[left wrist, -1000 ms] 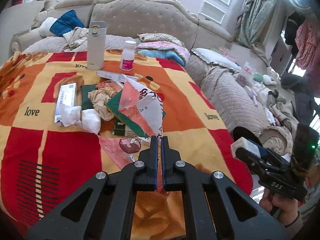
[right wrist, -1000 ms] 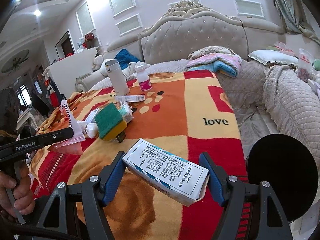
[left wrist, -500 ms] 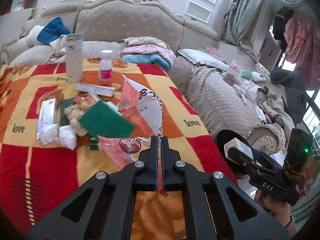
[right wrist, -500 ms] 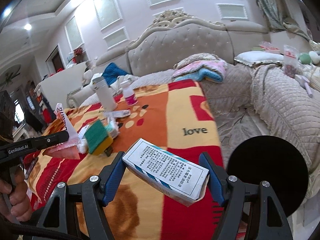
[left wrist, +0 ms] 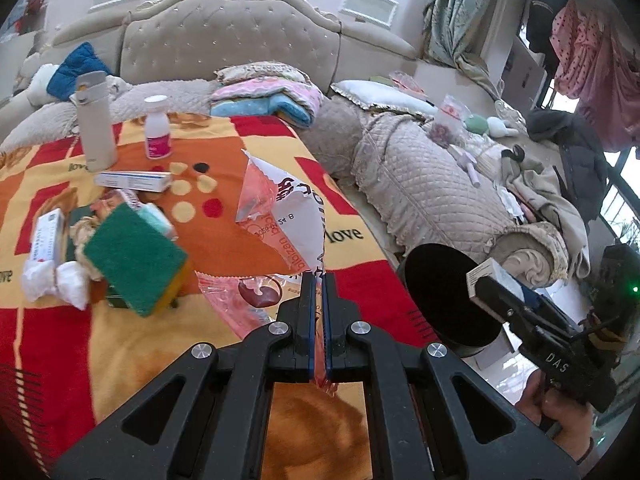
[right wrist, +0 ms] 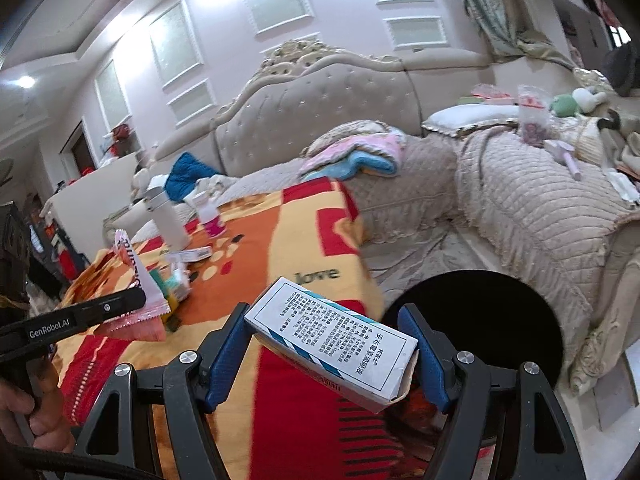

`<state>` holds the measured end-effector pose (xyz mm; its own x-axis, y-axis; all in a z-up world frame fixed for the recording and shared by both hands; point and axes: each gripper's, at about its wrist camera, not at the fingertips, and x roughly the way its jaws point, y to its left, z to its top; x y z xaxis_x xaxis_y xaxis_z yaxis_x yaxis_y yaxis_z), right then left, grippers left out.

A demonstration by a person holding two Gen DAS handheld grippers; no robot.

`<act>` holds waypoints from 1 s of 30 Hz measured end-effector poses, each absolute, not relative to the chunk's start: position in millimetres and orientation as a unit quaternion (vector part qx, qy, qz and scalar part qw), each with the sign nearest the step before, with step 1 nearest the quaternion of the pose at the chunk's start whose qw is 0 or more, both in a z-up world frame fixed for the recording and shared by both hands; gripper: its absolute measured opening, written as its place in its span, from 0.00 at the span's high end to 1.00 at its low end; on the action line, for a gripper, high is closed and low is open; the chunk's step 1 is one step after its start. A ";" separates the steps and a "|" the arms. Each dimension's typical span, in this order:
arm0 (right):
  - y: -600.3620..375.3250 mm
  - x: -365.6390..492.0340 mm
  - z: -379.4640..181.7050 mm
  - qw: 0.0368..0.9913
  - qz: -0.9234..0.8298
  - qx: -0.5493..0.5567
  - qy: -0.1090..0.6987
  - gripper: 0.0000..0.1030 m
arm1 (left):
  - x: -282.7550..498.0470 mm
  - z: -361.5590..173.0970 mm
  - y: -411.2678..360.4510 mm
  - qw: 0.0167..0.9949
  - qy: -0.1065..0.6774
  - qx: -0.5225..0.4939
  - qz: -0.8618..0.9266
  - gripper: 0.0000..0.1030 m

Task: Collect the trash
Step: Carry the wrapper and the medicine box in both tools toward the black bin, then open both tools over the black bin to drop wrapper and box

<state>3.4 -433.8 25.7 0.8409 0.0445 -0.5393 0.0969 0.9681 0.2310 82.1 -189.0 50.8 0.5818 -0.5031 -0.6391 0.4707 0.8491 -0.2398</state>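
Left gripper (left wrist: 318, 280): jaws pressed together on a torn pink-and-white plastic wrapper (left wrist: 286, 220), which stands up from the fingertips, its loose clear end trailing down to the blanket (left wrist: 248, 236). From the other camera the same gripper (right wrist: 136, 300) shows side-on at the left edge, the wrapper (right wrist: 136, 276) sticking up from its tip, a hand (right wrist: 38, 412) on its handle.

Right gripper (right wrist: 332, 344): blue pads clamped on both ends of a small white medicine box (right wrist: 332, 340) with blue stripes and printed text. Box sits tilted between the jaws, far end higher, clear of the blanket. Seen from the left camera, this gripper (left wrist: 484, 284) hangs beside the table edge with the box (left wrist: 486, 272) at its tip, over the rim of a black round bin (left wrist: 440, 292). Bin (right wrist: 500, 320) stands on the floor, just beside the blanket's corner, just past the box.

On the blanket, red, orange and yellow with "love" printed on it: green-and-yellow sponge (left wrist: 136, 260), crumpled white tissue (left wrist: 56, 280) touching its left side, another white box (left wrist: 44, 236) behind that, a long flat box (left wrist: 134, 180) farther back. Upright behind these, a white flask (left wrist: 96, 124) and a small white bottle with pink label (left wrist: 157, 128), near each other, not touching.

Beyond: beige tufted sofa (left wrist: 224, 36), folded pink and blue blankets (left wrist: 272, 96) on its seat.
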 end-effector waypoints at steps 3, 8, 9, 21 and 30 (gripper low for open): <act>-453.7 -4.7 25.7 0.951 -0.046 0.129 0.277 0.30 | 84.5 46.2 -202.7 0.886 0.369 -0.019 -0.281 1.00; -491.4 -20.6 25.4 0.946 -0.105 0.150 0.268 0.30 | 87.5 38.4 -223.4 0.878 0.375 -0.013 -0.296 1.00; -498.2 -23.8 25.9 0.944 -0.118 0.153 0.269 0.30 | 88.3 36.8 -225.7 0.877 0.377 -0.013 -0.299 1.00; -556.1 -32.6 8.4 0.911 -0.207 0.203 0.293 0.30 | 84.5 46.4 -343.2 0.808 0.349 0.032 -0.474 1.00; -558.0 -8.4 -13.9 0.906 -0.184 0.196 0.329 0.29 | 127.4 12.0 -395.6 0.743 0.424 -0.012 -0.518 0.98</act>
